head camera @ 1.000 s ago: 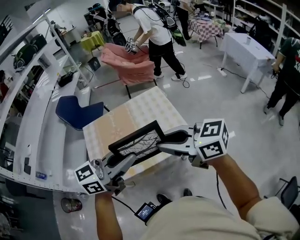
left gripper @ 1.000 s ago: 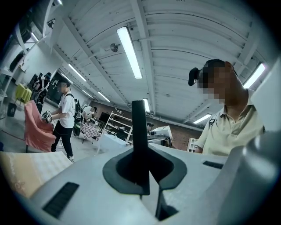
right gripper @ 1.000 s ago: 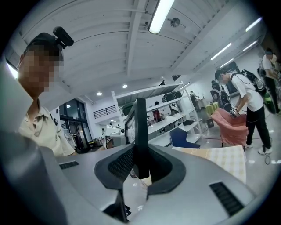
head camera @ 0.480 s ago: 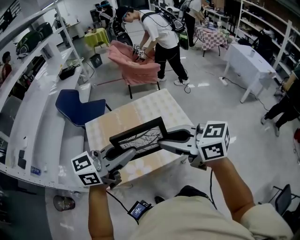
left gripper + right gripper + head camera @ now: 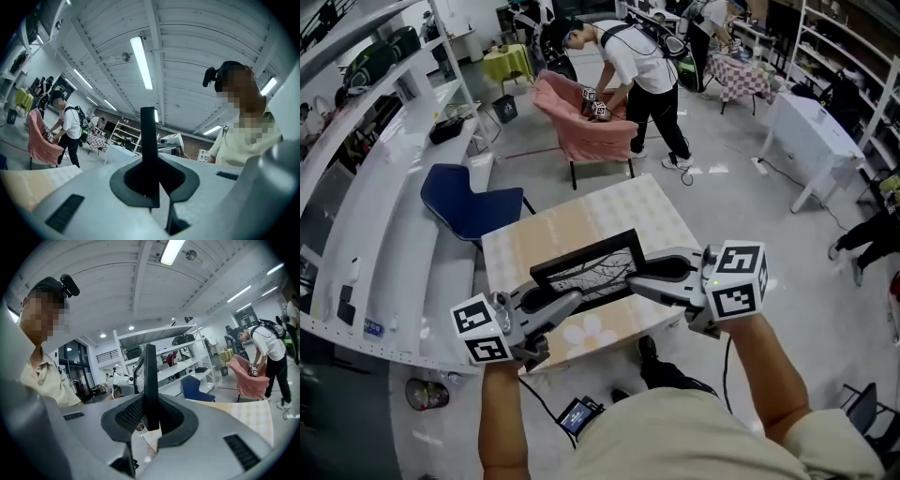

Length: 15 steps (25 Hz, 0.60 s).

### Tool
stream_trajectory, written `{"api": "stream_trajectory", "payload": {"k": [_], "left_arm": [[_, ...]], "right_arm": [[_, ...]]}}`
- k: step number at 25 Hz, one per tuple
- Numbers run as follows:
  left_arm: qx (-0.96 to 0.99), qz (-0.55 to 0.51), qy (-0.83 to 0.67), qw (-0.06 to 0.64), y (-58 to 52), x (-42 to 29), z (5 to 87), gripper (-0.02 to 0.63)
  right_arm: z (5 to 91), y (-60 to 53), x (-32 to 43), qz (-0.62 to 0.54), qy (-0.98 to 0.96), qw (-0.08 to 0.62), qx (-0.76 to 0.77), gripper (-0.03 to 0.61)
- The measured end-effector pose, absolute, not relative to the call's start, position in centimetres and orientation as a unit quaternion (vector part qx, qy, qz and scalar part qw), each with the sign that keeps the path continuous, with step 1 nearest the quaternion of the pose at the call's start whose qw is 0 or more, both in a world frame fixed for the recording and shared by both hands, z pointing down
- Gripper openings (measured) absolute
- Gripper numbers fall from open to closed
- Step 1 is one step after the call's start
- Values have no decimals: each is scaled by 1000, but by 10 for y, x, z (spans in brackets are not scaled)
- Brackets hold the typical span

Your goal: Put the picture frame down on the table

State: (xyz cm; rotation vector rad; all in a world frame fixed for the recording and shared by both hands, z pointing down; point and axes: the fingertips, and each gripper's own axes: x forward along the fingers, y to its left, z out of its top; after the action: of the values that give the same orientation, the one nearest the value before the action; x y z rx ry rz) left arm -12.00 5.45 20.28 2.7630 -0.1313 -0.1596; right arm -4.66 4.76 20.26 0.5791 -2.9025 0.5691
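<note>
1. My left gripper [image 5: 570,300] is pinched almost closed on the left end of the frame [image 5: 586,272]. In the left gripper view the black edge stands upright between the pads, so I have it by the thin rim and not by the picture face.
2. My right gripper [image 5: 637,277] is clamped on the opposite end. Its jaws stand wider, I think because they bite a thicker part of the moulding there.
3. The frame hangs between the two grippers over the near half of the table [image 5: 619,211], with its picture side turned up toward me and its long edge running across. As far as I can judge it is off the tabletop, not resting on it.
4. I hold it at both ends so it cannot twist or swing. A single grip on so thin an edge would let it pivot.
5. The near half of the table is bare, so that looks like the landing spot. I would lower the frame flat and release both ends only once it rests. The risks are a corner striking first, or my lower jaws hitting the tabletop before the frame does.
6. A blue chair [image 5: 469,202] sits off the table's far left corner. Beyond the far edge a person [image 5: 642,66] bends over a pink chair [image 5: 581,122], well apart from the table.
</note>
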Motion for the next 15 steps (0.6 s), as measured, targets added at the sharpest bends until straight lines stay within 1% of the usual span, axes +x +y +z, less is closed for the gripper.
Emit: {"api": "stream_trajectory", "payload": {"k": [7, 15], "left_arm": [[978, -55, -68, 189, 24, -122, 207, 35], [975, -47, -80, 203, -17, -104, 215, 35]], "right_arm": [[207, 14, -49, 191, -964, 62, 172, 77], [215, -27, -32, 208, -963, 65, 159, 77]]}}
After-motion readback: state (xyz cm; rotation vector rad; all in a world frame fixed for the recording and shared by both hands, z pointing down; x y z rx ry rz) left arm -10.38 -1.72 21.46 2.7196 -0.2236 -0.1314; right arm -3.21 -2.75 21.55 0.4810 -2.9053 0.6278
